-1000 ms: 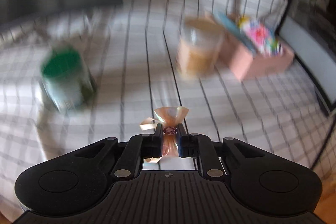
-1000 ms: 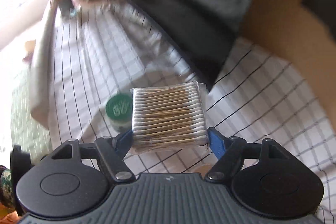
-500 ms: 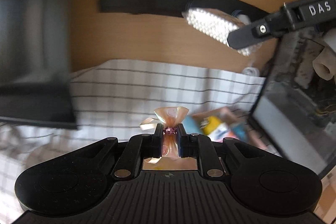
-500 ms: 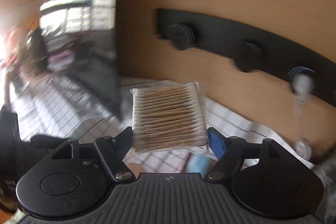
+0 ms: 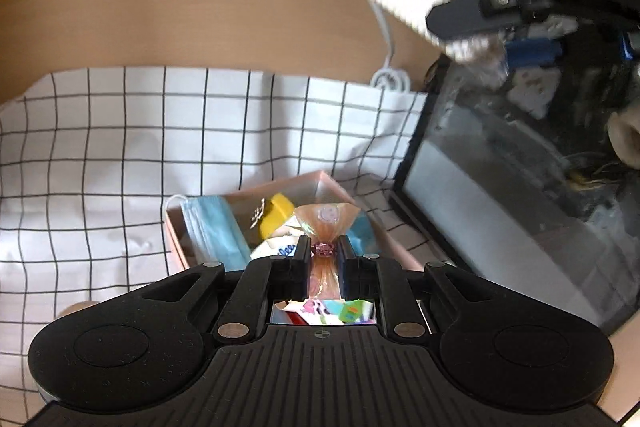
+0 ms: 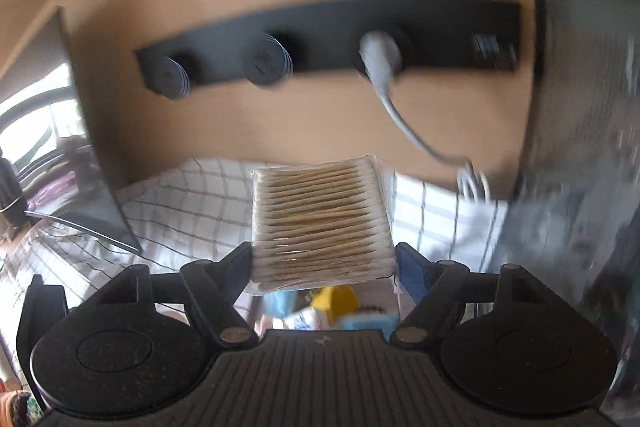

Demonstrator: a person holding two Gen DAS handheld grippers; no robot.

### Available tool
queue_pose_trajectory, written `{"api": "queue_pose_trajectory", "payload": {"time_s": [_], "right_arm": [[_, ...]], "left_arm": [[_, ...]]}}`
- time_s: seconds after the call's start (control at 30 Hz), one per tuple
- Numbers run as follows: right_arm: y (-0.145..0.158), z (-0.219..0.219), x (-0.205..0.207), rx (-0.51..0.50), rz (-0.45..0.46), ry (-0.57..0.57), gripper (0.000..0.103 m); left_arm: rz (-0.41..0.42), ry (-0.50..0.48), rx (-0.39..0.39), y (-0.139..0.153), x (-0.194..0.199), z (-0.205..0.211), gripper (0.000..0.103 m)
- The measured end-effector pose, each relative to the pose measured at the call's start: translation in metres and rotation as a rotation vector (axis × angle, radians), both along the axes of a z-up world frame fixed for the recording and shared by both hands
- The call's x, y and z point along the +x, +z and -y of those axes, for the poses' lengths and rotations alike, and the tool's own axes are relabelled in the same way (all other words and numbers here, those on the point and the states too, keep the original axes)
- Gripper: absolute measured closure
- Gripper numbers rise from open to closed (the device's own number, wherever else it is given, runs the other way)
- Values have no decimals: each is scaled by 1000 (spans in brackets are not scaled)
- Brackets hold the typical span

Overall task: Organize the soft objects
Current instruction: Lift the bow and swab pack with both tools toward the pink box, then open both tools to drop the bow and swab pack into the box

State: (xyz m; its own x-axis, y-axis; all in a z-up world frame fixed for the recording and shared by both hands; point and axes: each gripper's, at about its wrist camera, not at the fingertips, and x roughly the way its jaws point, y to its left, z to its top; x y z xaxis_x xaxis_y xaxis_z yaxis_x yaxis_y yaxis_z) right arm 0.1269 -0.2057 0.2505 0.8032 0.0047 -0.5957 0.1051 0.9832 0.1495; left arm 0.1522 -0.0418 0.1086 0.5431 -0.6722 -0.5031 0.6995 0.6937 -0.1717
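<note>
**Carrying two soft items over the pink box**

Pinching a small orange cellophane pouch (image 5: 326,223) at its tied neck, the left gripper (image 5: 324,257) is clenched tight on it, the pouch's flared top fanning out just beyond the fingertips. That narrow waist is likely the only place such a slippery wrapper can be held firmly. The pouch hangs directly above the pink box (image 5: 256,193), which stands on the checked cloth (image 5: 120,147) near its far right corner, beside a dark framed panel (image 5: 500,211). Already lying in the box are a blue face mask (image 5: 210,231) along its left wall and a yellow item (image 5: 276,215) toward the middle, so it appears to be the collecting place.

The right gripper (image 6: 322,259) grasps a clear pack of cotton swabs (image 6: 320,219) across its width, jaws standing wide because the pack is broad; holding it by the two ends keeps the swabs flat. The pack sits level between the fingers, projecting forward, with the box's contents blurred below it. In the left wrist view, the same pack hangs high over the cloth's far right corner, not yet lowered.
</note>
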Motion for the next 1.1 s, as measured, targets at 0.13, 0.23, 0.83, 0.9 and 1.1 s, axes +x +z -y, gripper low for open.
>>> {"api": "queue_pose_trajectory", "payload": {"time_s": [0.13, 0.23, 0.83, 0.9, 1.1], "right_arm": [[-37, 4, 19, 64, -62, -17, 27], [-63, 0, 38, 116, -121, -43, 27], [-118, 47, 68, 373, -127, -167, 13], [-120, 45, 69, 356, -113, -181, 13], [-158, 41, 99, 322, -218, -163, 24]], "left_arm": [[-50, 49, 72, -21, 17, 16, 87], [-69, 89, 137, -28, 22, 23, 87], [-141, 47, -33, -32, 40, 11, 81], [-129, 38, -41, -26, 38, 9, 81], [-153, 49, -23, -24, 36, 1, 81]]}}
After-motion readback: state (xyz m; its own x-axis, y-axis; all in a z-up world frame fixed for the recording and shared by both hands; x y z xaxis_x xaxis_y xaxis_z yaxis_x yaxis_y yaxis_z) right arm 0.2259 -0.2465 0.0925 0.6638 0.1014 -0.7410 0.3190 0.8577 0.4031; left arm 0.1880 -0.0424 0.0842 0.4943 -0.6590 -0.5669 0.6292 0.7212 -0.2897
